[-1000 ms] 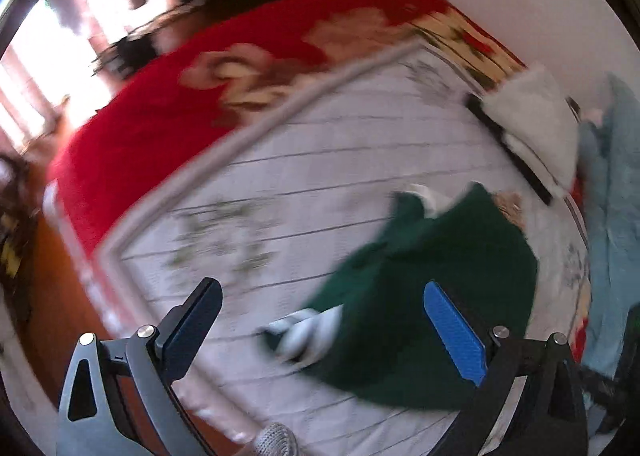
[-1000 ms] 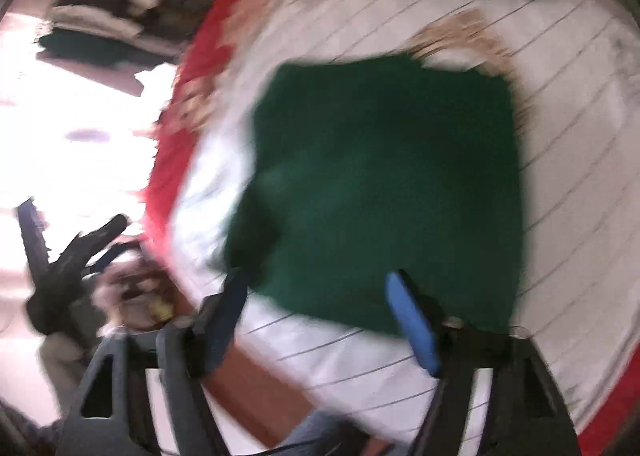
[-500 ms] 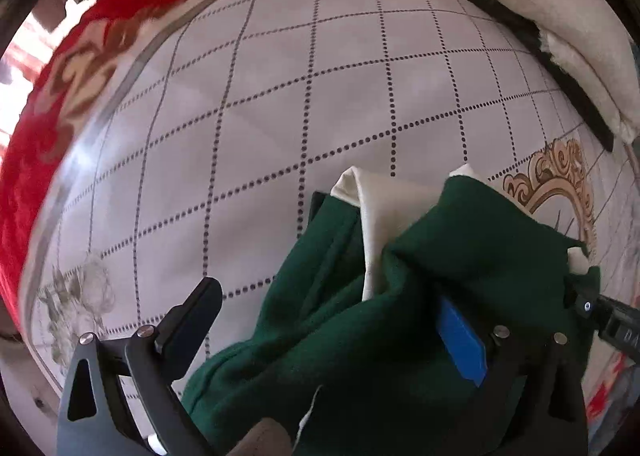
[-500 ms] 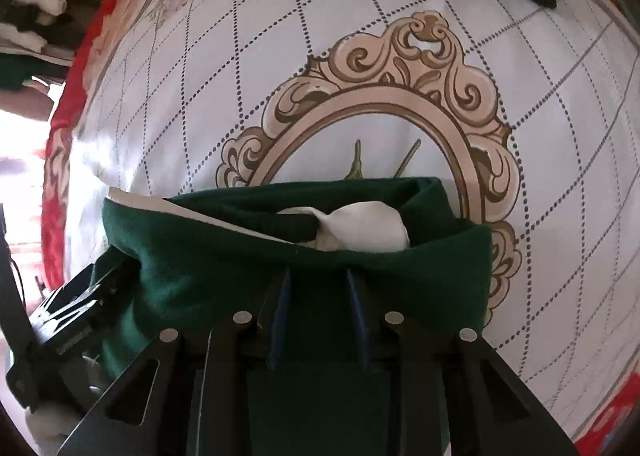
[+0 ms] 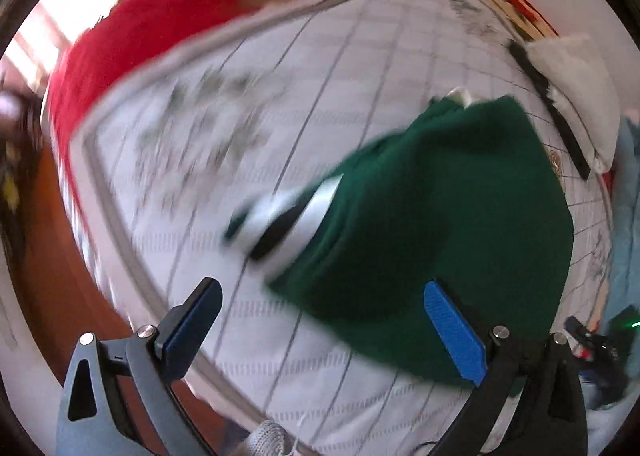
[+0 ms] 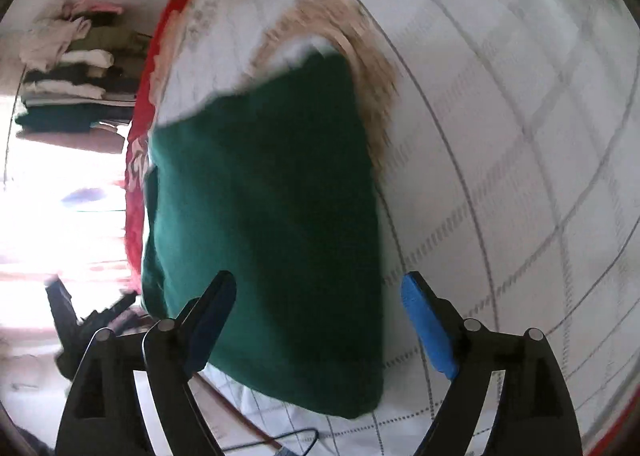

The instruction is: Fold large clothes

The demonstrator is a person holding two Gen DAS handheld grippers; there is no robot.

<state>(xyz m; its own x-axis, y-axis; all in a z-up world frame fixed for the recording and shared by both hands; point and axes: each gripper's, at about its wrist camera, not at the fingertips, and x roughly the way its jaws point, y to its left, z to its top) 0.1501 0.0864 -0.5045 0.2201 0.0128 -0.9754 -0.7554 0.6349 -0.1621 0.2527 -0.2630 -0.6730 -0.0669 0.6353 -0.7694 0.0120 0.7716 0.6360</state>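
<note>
A dark green garment (image 5: 440, 216) lies folded into a rough rectangle on the white quilted bedspread (image 5: 280, 104). A white and black striped cuff (image 5: 280, 220) sticks out at its left edge. My left gripper (image 5: 324, 320) hangs open above the spread, its right pad over the garment's near edge, nothing between the pads. In the right wrist view the same green garment (image 6: 272, 208) fills the middle. My right gripper (image 6: 320, 320) is above its near end with jaws opening wide, not pressing on the cloth.
A white fluffy item with a black strip (image 5: 568, 88) lies at the far right of the bed. The red patterned border (image 5: 168, 16) runs round the spread. Stacked folded clothes (image 6: 72, 88) sit on a shelf beyond the bed. The bed's edge and an orange-brown floor (image 5: 52, 276) are at left.
Both grippers have pulled up and back from the green garment. The right gripper, narrowly closed in the cloth half a second ago, now stands wide. The garment lies folded flat.
</note>
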